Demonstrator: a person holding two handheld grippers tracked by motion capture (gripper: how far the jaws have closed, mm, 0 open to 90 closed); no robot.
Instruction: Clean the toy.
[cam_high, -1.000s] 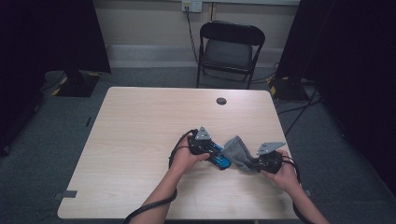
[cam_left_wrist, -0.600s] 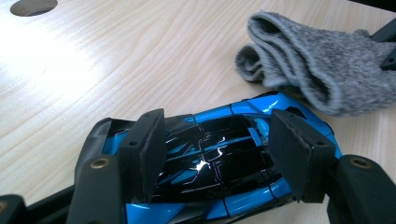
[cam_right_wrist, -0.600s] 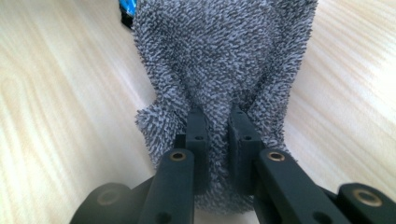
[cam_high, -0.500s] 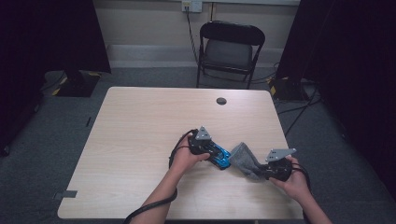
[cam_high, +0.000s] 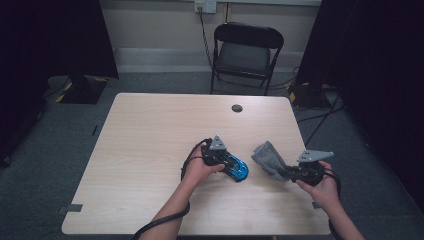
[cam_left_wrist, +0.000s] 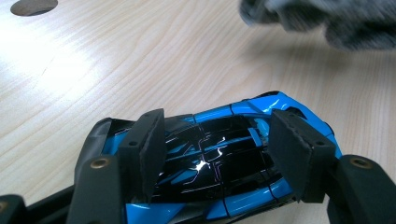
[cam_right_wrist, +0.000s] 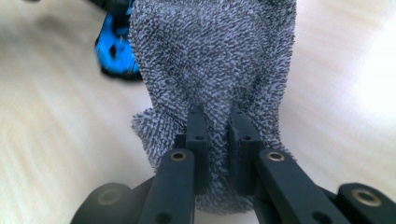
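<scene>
Presently, my holdings stand as follows.

Item one: my left gripper (cam_high: 226, 161), seen from the high view near the middle of the table's near half. Its jaws are clamped on a blue toy car (cam_high: 236, 168), one pad on each flank. In the left gripper view the car (cam_left_wrist: 219, 158) sits crosswise between my pads (cam_left_wrist: 142, 154), glossy blue with black panels, its wheels down on the wood. My left hand (cam_high: 200, 169) wraps the gripper body from behind.

Item two: my right gripper (cam_high: 289, 173), to the right of the car and near the table's right edge. Its jaws are pinched nearly together on a grey cloth (cam_high: 267, 156). In the right gripper view the cloth (cam_right_wrist: 215, 60) is a nubbly terry fabric, bunched where my fingertips (cam_right_wrist: 198, 135) bite its lower edge and spreading wider beyond them. From above it stands up from the jaws, apart from the car, with bare wood between the two. My right hand (cam_high: 322, 187) grips the body from the near side.

Item three: the table (cam_high: 150, 150), pale wood grain, with a round dark grommet (cam_high: 237, 108) near its far edge.

Item four: a black folding chair (cam_high: 246, 52) beyond the table, against the wall.
</scene>
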